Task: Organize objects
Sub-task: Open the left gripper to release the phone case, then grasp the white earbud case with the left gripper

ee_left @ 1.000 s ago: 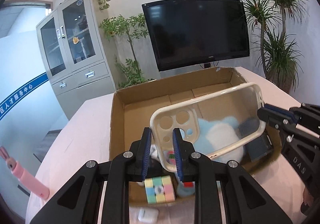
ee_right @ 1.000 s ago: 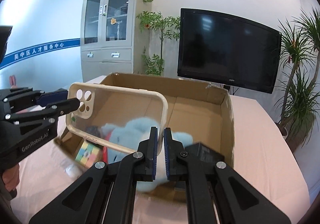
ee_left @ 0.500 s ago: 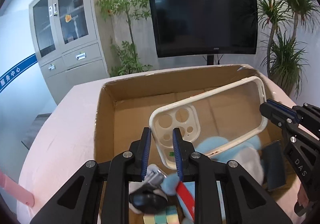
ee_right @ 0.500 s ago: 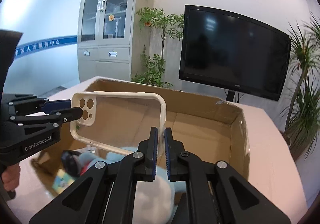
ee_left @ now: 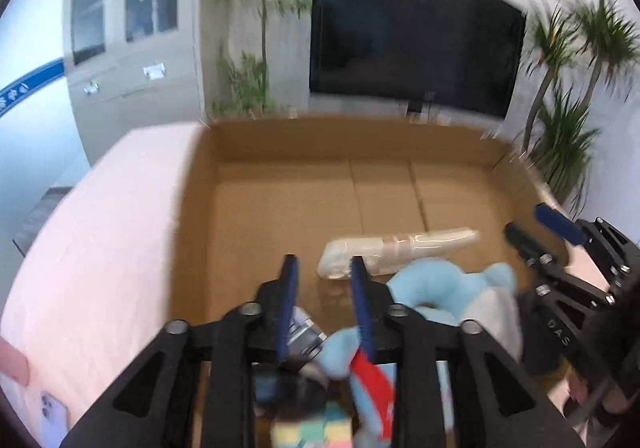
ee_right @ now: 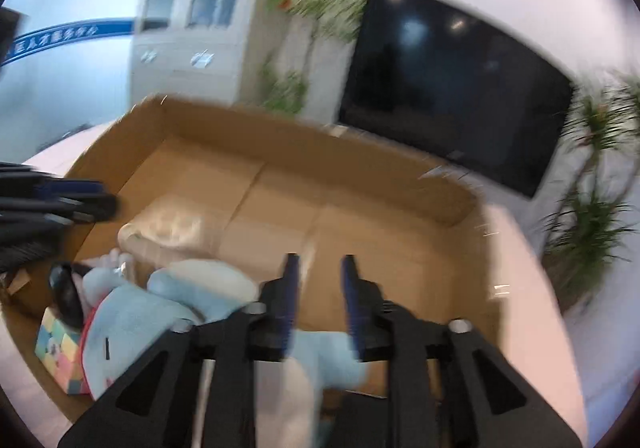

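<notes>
Both views are smeared by motion blur, so fine detail is hard to read. In the left wrist view the left gripper [ee_left: 323, 264] sits at 6 o'clock with its blue-padded fingers spread apart and nothing between them. Just past its right fingertip, toward 1 o'clock, the clear phone case [ee_left: 396, 250] with a cream rim lies on the floor of the cardboard box [ee_left: 200, 208], free of both grippers, its near end against the blue plush toy [ee_left: 448, 288]. The plush fills the near right part of the box; below it at 6 o'clock are a pastel puzzle cube [ee_left: 312, 430] and a dark round object too blurred to name. The right gripper [ee_left: 540, 232] enters at 3 o'clock with its two fingertips separated and empty. In the right wrist view the right gripper [ee_right: 318, 268] also shows a wide gap with only box floor behind it, while the phone case [ee_right: 168, 232] rests at 9 o'clock beside the plush [ee_right: 132, 324] and the cube [ee_right: 58, 356]. The box stands on a pink table [ee_left: 100, 228], with a black screen [ee_left: 412, 52] on the wall at 12 o'clock.
</notes>
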Tool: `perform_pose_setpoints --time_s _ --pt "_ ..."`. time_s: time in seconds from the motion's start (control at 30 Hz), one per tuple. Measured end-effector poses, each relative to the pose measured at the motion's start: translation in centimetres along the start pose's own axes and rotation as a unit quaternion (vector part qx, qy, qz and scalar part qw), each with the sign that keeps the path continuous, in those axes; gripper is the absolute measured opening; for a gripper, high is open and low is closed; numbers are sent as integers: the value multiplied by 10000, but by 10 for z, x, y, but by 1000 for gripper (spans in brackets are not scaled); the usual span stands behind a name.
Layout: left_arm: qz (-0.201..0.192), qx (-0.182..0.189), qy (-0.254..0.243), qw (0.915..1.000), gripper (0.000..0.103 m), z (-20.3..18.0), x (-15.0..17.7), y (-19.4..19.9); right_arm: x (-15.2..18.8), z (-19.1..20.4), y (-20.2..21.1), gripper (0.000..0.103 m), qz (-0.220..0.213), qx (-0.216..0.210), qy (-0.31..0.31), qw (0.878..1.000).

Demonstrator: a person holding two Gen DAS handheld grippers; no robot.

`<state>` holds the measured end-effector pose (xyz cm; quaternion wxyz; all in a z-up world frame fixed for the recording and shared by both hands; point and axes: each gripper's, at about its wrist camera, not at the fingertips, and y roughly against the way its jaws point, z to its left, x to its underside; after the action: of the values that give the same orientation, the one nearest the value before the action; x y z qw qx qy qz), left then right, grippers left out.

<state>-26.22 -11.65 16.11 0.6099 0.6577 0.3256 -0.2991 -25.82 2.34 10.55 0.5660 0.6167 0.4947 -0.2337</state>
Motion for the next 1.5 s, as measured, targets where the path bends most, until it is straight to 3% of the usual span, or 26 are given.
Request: perform_pose_setpoints --time_s 0.03,0.07,0.1,0.23,0.43,0.63,0.67,0.7,0.73,0.77,0.8,0.93,1.0,1.1,1.17,1.23,1.4,1.5 --pt "-70 23 -19 10000 63 5 3 14 0 -4 10 72 -135 -28 -146 9998" --pt "-187 61 -36 9998 83 12 10 34 0 -9 23 73 -250 -184 -327 9990" --pt "-245 77 -70 9996 88 15 17 45 0 -10 33 73 -296 -353 -438 9980" --pt "34 1 -125 9999 88 35 78 73 12 -9 73 73 -358 -1036 -695 9915" --pt "1150 97 -116 9933 88 36 183 38 63 16 113 73 49 -2048 -801 9755" --pt "1383 -462 -178 9891 88 38 192 -5 114 30 139 73 475 -2304 -659 9697" --pt "1462 -381 -206 9883 83 38 191 -13 124 29 145 73 492 -2253 -636 9710" --pt "1602 -300 -206 9864 64 36 192 -20 134 29 149 73 514 -2166 -558 9733" --pt "1637 -234 -189 9861 63 34 193 -22 144 28 152 73 540 -2081 -531 9752" --pt "1654 -206 -231 9857 49 29 195 -22 150 26 150 73 617 -2020 -591 9756" --pt "1669 -144 -302 9854 42 23 197 -21 160 21 149 73 770 -2022 -710 9737" --pt "1744 434 -864 9799 42 -23 218 -10 189 5 151 73 1097 -2142 -949 9660" --pt "1738 918 -1230 9728 42 -55 235 2 198 1 158 73 1155 -2285 -926 9622" --pt "1632 1812 -2074 9474 42 -114 272 32 211 -5 167 73 1236 -2653 -965 9513" --pt "1464 2304 -2725 9226 42 -146 300 55 220 -4 169 69 1387 -2989 -1028 9385" --pt "1425 2595 -2923 9093 42 -158 313 63 229 -1 172 65 1520 -3276 -1052 9266" --pt "1400 2677 -2901 9081 46 -155 317 52 231 23 172 52 1753 -3590 -823 9130" --pt "1270 2610 -2921 9113 58 -156 318 42 227 39 163 47 1910 -3386 -573 9195"
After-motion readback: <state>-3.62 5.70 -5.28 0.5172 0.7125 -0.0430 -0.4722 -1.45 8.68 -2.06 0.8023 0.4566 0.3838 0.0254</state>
